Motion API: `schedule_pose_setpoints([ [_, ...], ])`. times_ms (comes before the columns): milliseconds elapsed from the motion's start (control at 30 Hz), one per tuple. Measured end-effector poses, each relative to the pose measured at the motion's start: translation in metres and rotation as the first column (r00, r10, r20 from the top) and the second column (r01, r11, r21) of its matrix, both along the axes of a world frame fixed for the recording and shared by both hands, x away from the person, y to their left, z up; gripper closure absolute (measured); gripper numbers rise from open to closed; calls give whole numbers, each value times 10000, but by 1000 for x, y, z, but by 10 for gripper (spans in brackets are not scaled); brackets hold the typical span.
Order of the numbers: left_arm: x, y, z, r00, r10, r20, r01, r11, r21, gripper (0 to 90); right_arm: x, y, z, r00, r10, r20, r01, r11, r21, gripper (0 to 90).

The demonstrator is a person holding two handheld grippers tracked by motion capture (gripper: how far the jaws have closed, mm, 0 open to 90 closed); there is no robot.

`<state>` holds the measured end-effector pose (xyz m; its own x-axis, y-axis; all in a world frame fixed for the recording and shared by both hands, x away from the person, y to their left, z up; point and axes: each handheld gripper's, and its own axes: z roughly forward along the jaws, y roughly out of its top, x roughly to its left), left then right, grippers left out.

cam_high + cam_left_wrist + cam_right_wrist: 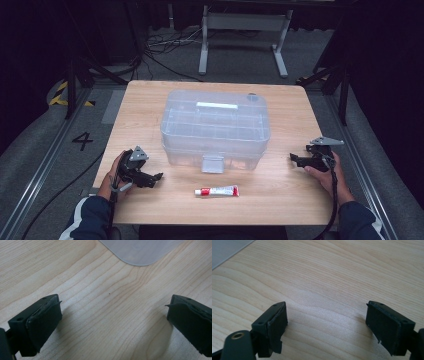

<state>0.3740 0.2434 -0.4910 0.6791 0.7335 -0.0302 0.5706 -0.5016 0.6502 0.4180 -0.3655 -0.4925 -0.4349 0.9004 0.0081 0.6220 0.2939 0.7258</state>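
Observation:
A clear plastic storage box (215, 127) with a lid and a front latch stands in the middle of the wooden table (280, 195). In front of it lies a small white tube with a red cap (216, 191). My left gripper (157, 177) rests on the table at the left of the box, jaws open over bare wood (112, 315). A corner of the box (140, 251) shows at the top of the left gripper view. My right gripper (295, 159) rests at the right of the box, open too, with nothing between its jaws (325, 320).
The table's front edge lies just behind the hands. Beyond the far edge stand a grey desk frame (245, 35) and loose cables on the floor. Rails run along both sides of the table.

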Motion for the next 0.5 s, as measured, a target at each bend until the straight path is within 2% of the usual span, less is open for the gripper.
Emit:
schedule_pose_setpoints([
  [333,-2,0,0,10000,7,46,-7,10000,-3,3,0,-2,1,9998,147,-129,-148,9999,-67,161],
  [400,-1,1,0,10000,-67,39,67,10000,-18,3,-1,-4,3,9993,301,-236,-304,9995,-101,186],
  [500,0,3,0,9994,-343,37,343,9994,-23,3,-3,-5,6,9986,499,-156,-501,9987,-91,213],
])
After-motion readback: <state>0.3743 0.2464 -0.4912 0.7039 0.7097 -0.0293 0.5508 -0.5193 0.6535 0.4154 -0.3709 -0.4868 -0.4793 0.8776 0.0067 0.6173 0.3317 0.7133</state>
